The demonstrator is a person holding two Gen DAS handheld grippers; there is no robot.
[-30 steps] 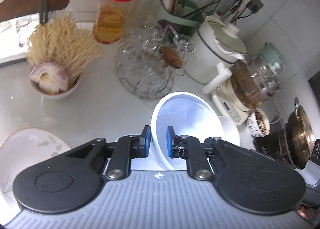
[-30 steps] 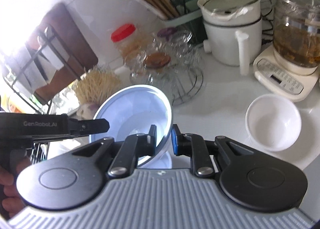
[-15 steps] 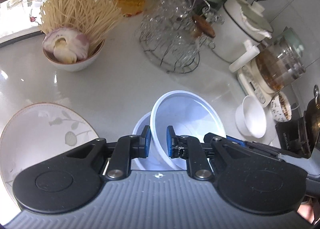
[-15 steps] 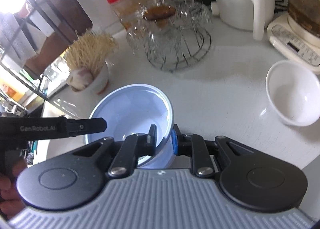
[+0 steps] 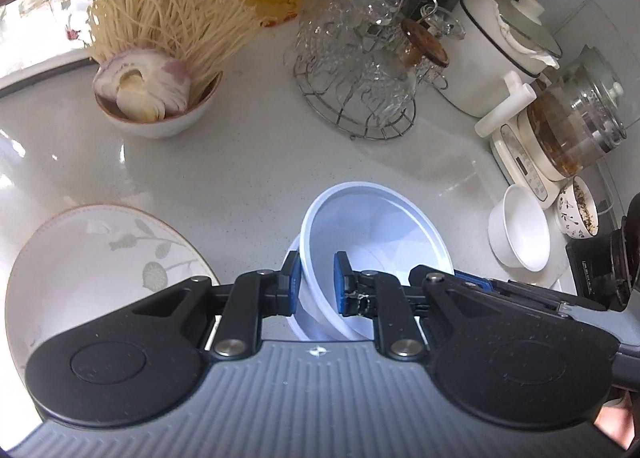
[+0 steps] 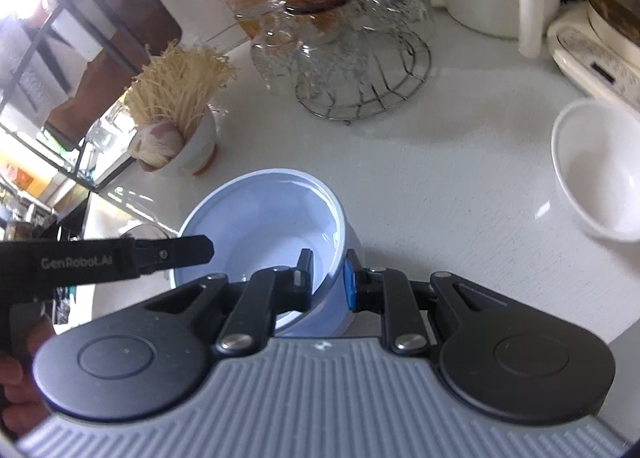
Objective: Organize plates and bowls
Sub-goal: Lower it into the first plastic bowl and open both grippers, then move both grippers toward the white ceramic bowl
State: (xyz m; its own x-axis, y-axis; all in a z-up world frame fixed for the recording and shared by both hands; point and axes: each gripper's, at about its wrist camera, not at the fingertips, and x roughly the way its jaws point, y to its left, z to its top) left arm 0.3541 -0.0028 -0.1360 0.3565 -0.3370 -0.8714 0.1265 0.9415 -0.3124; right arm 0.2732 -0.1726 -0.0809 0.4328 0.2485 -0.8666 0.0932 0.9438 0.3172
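While both grippers clamp the rim of the same pale blue bowl [image 5: 376, 225] from opposite sides, that bowl sits tilted inside a second, similar bowl [image 6: 352, 282] standing low on the white tabletop [image 5: 248, 169]. The left gripper [image 5: 316, 284] has its jaws narrowed on the near wall, one blue pad inside and one outside. The right gripper [image 6: 326, 276] pinches the opposite edge in the same way, its jaws close together around the rim. Left of the stacked bowls lies a white plate [image 5: 80, 254] with a leaf pattern, near but apart. Off to the right, a small white bowl [image 6: 600, 173] stands well apart beside a glass kettle [image 5: 576, 117] on its base. Farther back are a bowl of dry noodles [image 5: 160, 57] with an onion, a wire rack of upturned glasses [image 5: 360, 69], and a white pot [image 5: 496, 49].
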